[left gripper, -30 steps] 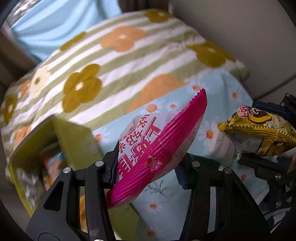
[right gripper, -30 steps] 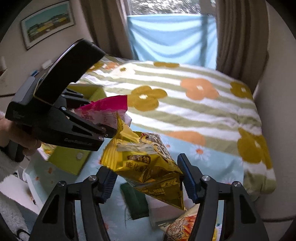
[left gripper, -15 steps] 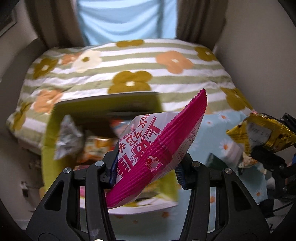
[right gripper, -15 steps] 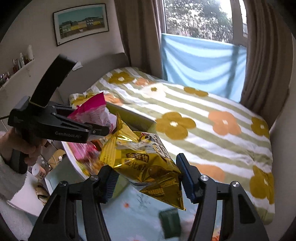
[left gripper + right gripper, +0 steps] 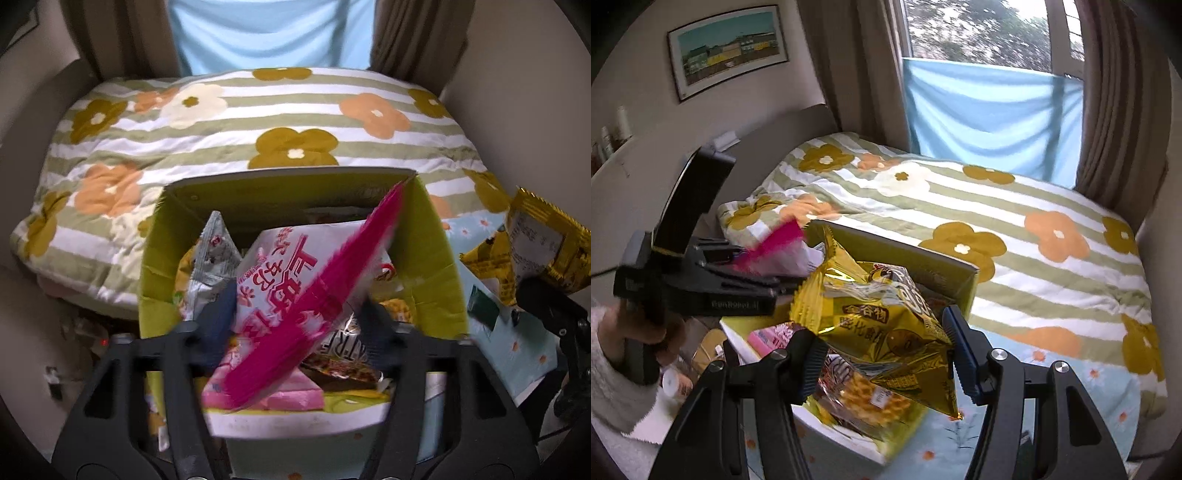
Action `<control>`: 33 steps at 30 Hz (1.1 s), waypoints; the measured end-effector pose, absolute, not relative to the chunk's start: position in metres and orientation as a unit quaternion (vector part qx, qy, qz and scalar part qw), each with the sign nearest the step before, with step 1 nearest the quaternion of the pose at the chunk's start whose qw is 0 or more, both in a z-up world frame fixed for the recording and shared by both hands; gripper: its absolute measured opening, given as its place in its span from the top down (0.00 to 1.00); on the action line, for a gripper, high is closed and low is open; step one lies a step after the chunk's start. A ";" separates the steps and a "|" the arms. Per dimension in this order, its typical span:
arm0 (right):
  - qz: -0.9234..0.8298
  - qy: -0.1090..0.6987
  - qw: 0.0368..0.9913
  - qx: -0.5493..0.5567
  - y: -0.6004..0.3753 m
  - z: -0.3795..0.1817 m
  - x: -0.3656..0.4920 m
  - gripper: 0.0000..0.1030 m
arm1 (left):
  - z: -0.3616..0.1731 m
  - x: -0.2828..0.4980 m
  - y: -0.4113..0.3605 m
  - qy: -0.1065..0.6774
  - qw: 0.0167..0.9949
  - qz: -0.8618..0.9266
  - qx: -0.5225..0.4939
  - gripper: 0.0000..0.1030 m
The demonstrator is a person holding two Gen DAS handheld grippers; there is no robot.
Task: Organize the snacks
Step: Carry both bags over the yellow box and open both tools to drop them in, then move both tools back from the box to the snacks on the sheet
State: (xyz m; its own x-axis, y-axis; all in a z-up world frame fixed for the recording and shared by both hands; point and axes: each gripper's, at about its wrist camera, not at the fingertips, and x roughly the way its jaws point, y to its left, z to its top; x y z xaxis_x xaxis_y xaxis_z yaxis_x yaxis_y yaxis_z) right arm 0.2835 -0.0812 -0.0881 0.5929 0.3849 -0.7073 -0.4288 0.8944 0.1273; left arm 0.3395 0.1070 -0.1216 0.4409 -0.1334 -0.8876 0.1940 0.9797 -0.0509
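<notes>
My left gripper [image 5: 299,317] is shut on a pink and white snack packet [image 5: 295,291] and holds it over the open yellow-green box [image 5: 439,236], which holds several snack packets. The packet and fingers look motion-blurred. My right gripper [image 5: 882,354] is shut on a gold snack bag [image 5: 882,317] and holds it above the same box [image 5: 967,288]. The gold bag also shows at the right edge of the left wrist view [image 5: 535,247]. The left gripper shows at the left of the right wrist view [image 5: 783,284].
A bed with a striped flower quilt [image 5: 258,122] lies behind the box. The box stands on a light-blue daisy cloth [image 5: 1034,398]. A dark green packet [image 5: 482,306] lies on it to the right. Curtains and a blue sheet [image 5: 990,114] hang at the window.
Both grippers have swung left from over the blue cloth until they are over the box, each still holding its packet. The box is now centred below the left gripper.
</notes>
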 end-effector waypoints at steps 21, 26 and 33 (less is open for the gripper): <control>0.182 0.448 0.873 -0.056 -0.042 -0.123 0.309 0.12 | -0.147 0.303 0.142 0.521 0.849 -0.079 0.031 0.00; 0.191 0.419 0.886 -0.054 -0.045 -0.124 0.290 0.00 | -0.147 0.295 0.148 0.522 0.849 -0.076 0.017 0.00; 0.171 0.456 0.873 -0.036 -0.058 -0.126 0.272 0.00 | -0.143 0.289 0.143 0.518 0.851 -0.083 0.019 0.00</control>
